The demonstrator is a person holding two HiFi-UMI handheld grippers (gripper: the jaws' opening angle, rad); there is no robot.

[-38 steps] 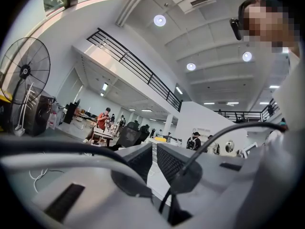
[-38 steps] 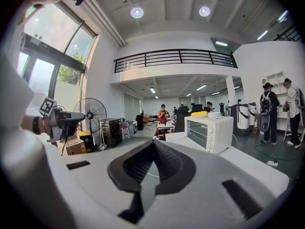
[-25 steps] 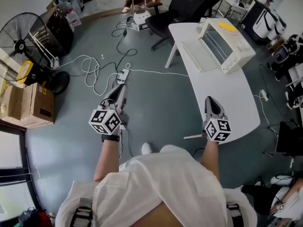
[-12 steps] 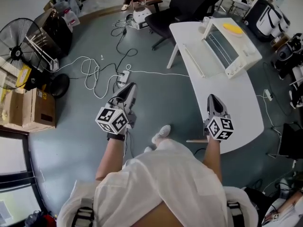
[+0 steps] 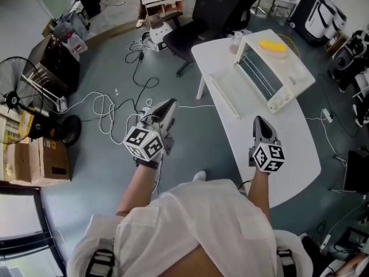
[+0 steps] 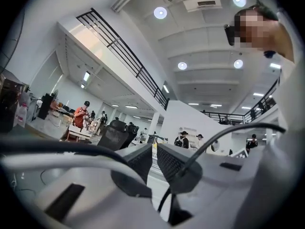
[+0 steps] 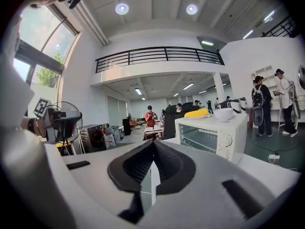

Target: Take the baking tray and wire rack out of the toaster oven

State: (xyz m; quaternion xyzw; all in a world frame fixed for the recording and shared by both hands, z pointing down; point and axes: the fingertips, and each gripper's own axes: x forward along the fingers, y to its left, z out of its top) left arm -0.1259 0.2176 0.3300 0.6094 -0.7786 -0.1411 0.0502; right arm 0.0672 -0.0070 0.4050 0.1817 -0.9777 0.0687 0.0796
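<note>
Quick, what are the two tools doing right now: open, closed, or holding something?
Left tool: closed, holding nothing.
Right tool: closed, holding nothing.

So the toaster oven [image 5: 277, 74] sits on the far half of the bench [image 5: 291, 154], with its door [image 5: 226, 94] dropped open toward the bench's left edge. Something flat [image 5: 273, 46] lies on top of the oven. An office chair [image 5: 202, 22] stands just behind the bench's far left corner. Way off to the left there's a fan [image 5: 23, 103] on the floor, with a cardboard box [image 5: 34, 166] nearer the camera than it. Loose cables [image 5: 106, 105] lie on the floor between fan and bench. The left hand-held gripper [image 5: 171, 104] is over the floor, just left of the bench. The right hand-held gripper [image 5: 259, 120] is over the bench's near half, with the oven ahead of it.
</note>
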